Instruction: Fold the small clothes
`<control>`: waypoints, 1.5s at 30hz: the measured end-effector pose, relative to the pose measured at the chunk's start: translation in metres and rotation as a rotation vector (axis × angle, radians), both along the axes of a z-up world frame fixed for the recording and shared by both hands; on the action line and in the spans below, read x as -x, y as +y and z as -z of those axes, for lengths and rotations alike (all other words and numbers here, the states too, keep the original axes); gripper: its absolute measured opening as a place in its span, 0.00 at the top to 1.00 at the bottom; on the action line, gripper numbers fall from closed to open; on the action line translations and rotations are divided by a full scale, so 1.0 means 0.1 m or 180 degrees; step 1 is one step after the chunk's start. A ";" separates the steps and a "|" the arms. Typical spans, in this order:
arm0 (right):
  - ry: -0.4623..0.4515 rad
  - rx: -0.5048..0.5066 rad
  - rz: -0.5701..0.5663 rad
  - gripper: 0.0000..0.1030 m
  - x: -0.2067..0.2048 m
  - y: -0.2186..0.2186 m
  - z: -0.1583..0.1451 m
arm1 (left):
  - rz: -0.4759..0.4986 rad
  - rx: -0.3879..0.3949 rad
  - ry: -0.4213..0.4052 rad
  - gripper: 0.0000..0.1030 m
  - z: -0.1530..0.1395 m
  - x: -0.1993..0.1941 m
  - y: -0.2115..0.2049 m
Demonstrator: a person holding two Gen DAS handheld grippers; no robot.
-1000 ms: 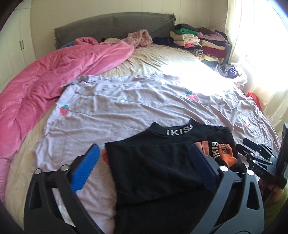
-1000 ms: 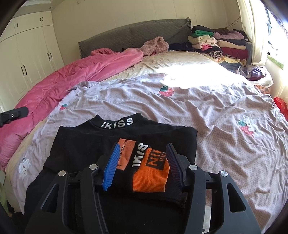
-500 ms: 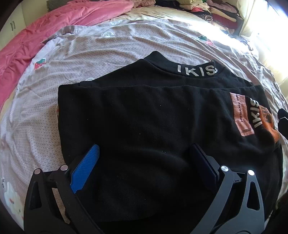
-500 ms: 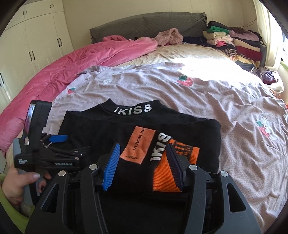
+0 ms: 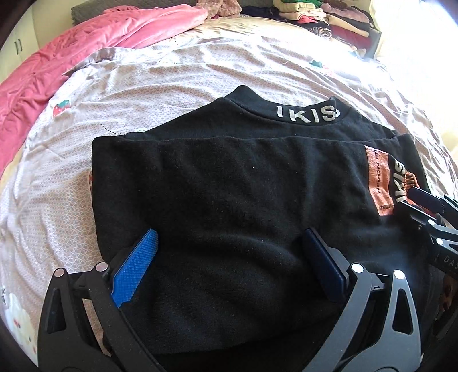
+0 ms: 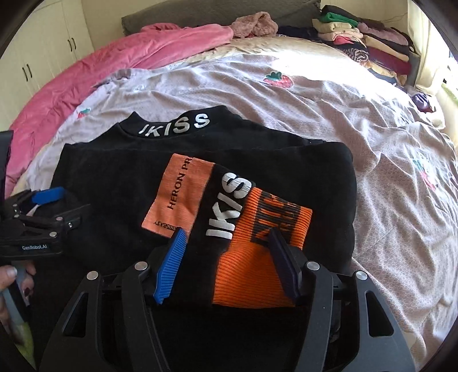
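A black sweater [image 5: 229,183] with white "IKISS" on its collar lies folded on the bed. It also shows in the right wrist view [image 6: 114,177], with an orange cuff [image 6: 263,246] and an orange patch [image 6: 180,194] folded on top. My left gripper [image 5: 229,257] is open, its jaws wide over the sweater's near left part. My right gripper [image 6: 226,254] is open, its jaws astride the orange cuff and black sleeve. The right gripper shows at the right edge of the left view [image 5: 429,206]. The left gripper shows at the left edge of the right view [image 6: 43,217].
A lilac strawberry-print sheet [image 6: 315,108] covers the bed. A pink quilt [image 6: 100,65] lies along the left side. A stack of folded clothes [image 6: 366,43] sits at the far right by the headboard [image 6: 200,14]. White wardrobes [image 6: 43,43] stand at left.
The left gripper came down from a high view to hover close over the sweater. The right gripper moved nearer the orange cuff. Both stayed open.
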State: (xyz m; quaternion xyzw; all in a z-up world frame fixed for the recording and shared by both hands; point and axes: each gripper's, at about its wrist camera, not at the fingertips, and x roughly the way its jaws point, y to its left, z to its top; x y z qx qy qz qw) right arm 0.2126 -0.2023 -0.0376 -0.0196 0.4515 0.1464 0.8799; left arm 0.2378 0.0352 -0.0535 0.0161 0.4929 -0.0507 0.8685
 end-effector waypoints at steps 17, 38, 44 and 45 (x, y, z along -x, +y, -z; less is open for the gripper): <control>-0.0191 -0.0290 0.0121 0.22 0.29 -0.17 -0.24 | -0.0098 0.0045 -0.0022 0.09 0.01 -0.04 0.00; -0.0507 -0.0413 0.0224 0.11 0.70 -0.40 -0.56 | -0.0220 -0.0069 -0.0257 0.09 -0.34 0.28 0.03; -0.0568 -0.0428 0.0232 0.10 0.80 -0.45 -0.63 | -0.0242 -0.0099 -0.0491 0.09 -0.56 0.50 0.07; -0.0579 -0.0431 0.0230 0.10 0.82 -0.46 -0.65 | -0.0247 -0.0140 -0.0498 0.09 -0.57 0.53 0.06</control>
